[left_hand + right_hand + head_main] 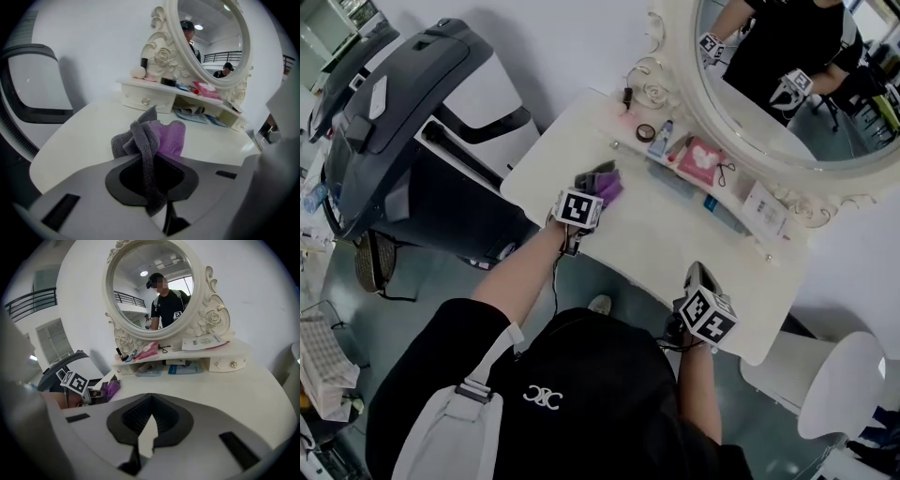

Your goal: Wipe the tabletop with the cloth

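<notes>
A bunched grey and purple cloth (607, 184) sits over the left part of the white dressing tabletop (661, 239). My left gripper (592, 194) is shut on it. In the left gripper view the cloth (154, 136) spills forward out of the closed jaws of the left gripper (157, 187) onto the tabletop (84, 140). My right gripper (695, 275) hovers at the table's front edge on the right, shut with nothing in it. The right gripper view shows the right gripper (146, 430) over bare tabletop (243, 385), with the cloth (111, 389) far off to the left.
An ornate oval mirror (787, 94) stands at the back over a low shelf (722, 202) with a pink packet (701, 157), a blue tube (660, 138) and small items. A dark grey machine (403, 141) stands left of the table. A white chair (844, 384) is at the right.
</notes>
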A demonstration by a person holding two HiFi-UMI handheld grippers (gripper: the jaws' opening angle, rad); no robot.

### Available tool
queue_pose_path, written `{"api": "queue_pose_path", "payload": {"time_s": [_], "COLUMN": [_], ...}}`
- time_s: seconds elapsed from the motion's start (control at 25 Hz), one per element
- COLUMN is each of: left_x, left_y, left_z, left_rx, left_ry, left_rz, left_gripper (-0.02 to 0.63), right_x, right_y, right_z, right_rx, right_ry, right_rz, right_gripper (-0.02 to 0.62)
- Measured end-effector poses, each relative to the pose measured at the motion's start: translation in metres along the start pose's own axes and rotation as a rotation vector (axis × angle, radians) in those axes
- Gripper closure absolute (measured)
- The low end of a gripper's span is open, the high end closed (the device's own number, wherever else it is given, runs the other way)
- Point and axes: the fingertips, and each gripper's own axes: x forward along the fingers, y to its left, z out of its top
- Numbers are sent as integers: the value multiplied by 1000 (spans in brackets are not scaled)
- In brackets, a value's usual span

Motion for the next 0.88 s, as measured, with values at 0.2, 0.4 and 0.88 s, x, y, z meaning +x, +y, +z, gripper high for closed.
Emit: {"api": "queue_pose_path", "payload": {"time_s": [0.2,0.4,0.88], "left_x": [-17,-22,-42], "left_y": [84,124,193], "left_z": [2,-7,-24], "left_rx": [-42,-155,-288], "left_ry": [-35,-35,-20], "left_rz": [162,176,308], "left_gripper": [552,552,552], "right_x": [1,-3,-8], "right_y": [8,-3,1], "right_z": [0,-5,-8], "right_rx": [-35,-19,-28], "right_ry": [13,21,12], "right_rz": [5,-15,-1], "right_gripper": [592,592,592]}}
